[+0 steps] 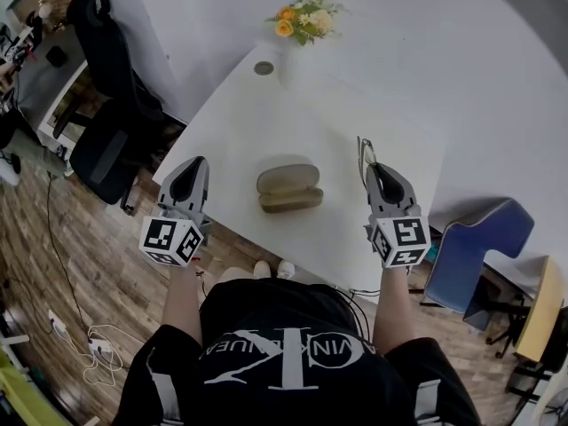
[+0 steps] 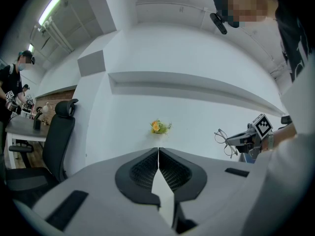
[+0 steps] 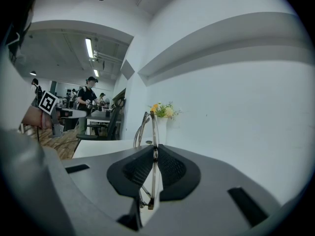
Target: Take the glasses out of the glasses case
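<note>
A tan glasses case (image 1: 288, 189) lies open in the middle of the white table (image 1: 240, 131). My right gripper (image 1: 371, 169) hovers to the right of it, shut on thin wire-framed glasses (image 1: 364, 152) that stick out past the fingertips. In the right gripper view the glasses (image 3: 146, 127) are pinched by the frame between the jaws of my right gripper (image 3: 154, 149), with the lenses rising in front. My left gripper (image 1: 188, 177) hangs at the table's left edge, shut with nothing in it; in its own view the left gripper (image 2: 158, 151) has its pads touching. That view also catches the held glasses (image 2: 225, 140).
A vase of orange and white flowers (image 1: 306, 18) and a small round disc (image 1: 264, 67) stand at the table's far end. A black office chair (image 1: 111, 105) is to the left, a blue chair (image 1: 479, 247) to the right. People stand at desks in the background (image 3: 88, 100).
</note>
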